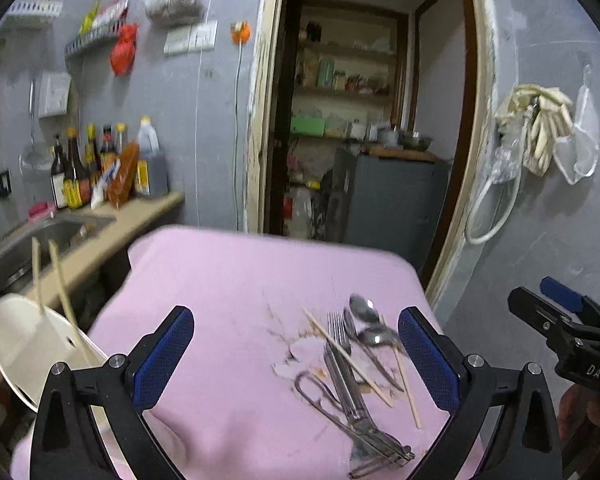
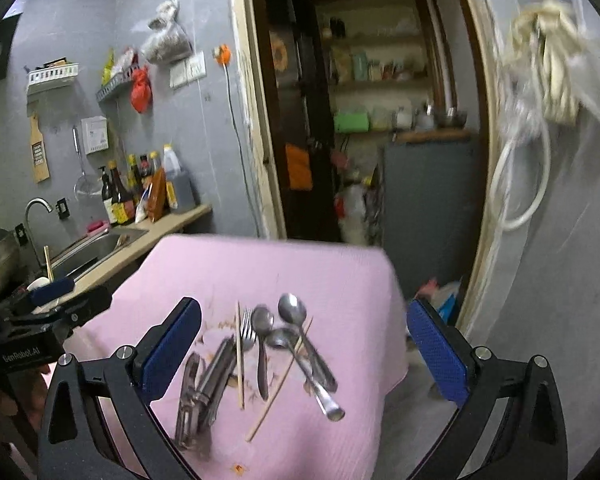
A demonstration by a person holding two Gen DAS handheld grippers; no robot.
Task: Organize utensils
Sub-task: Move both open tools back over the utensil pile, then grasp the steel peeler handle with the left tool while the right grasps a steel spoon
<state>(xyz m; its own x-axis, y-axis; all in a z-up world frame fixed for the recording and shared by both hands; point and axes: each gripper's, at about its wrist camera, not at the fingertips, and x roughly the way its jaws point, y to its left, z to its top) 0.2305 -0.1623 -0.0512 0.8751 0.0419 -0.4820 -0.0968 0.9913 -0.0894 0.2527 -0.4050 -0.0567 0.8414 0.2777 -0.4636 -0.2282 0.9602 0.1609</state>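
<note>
Both tools were held wide apart and empty: the left tool (image 1: 296, 356) and the right tool (image 2: 304, 350) were poised above the pink-clothed table (image 1: 220, 280), where a jumbled pile of utensils (image 2: 260, 356) was left lying: spoons, fork, chopsticks.

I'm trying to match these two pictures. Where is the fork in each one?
Left wrist view: the fork lies right of centre on the pink cloth, prongs pointing away, a chopstick crossing it.
Right wrist view: the fork lies near the centre, just left of the smaller spoon, beside an upright-looking chopstick.
Shared landmark: the red bag hanging on the grey wall.
</note>
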